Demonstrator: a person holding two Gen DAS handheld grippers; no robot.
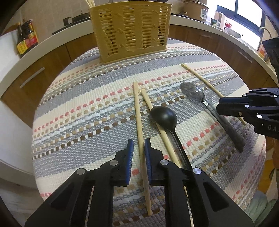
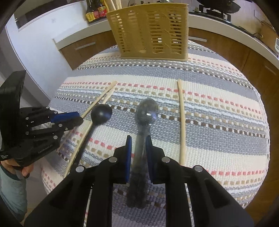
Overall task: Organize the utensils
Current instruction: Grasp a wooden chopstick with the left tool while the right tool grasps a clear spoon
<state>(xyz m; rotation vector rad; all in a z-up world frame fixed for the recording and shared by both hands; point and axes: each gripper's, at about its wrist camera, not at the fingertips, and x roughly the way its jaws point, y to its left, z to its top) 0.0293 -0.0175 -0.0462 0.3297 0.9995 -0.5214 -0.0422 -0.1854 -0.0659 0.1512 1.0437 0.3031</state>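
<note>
A tan slotted utensil holder (image 1: 130,29) stands at the far edge of the woven mat (image 1: 87,97); it also shows in the right wrist view (image 2: 151,29). My left gripper (image 1: 139,145) straddles a wooden chopstick (image 1: 137,108), pads slightly apart from it. Beside it lie a second chopstick (image 1: 148,103), a black spoon (image 1: 163,117), a clear grey spoon (image 1: 193,92) and a third chopstick (image 1: 200,78). My right gripper (image 2: 138,141) straddles the grey spoon's handle (image 2: 141,139), jaws close around it.
A kitchen counter (image 1: 52,43) curves behind the table, with sauce bottles (image 1: 26,40), a stove and a rice cooker (image 1: 197,8). Wooden cabinets stand below. The mat's edges drop off on the left and right.
</note>
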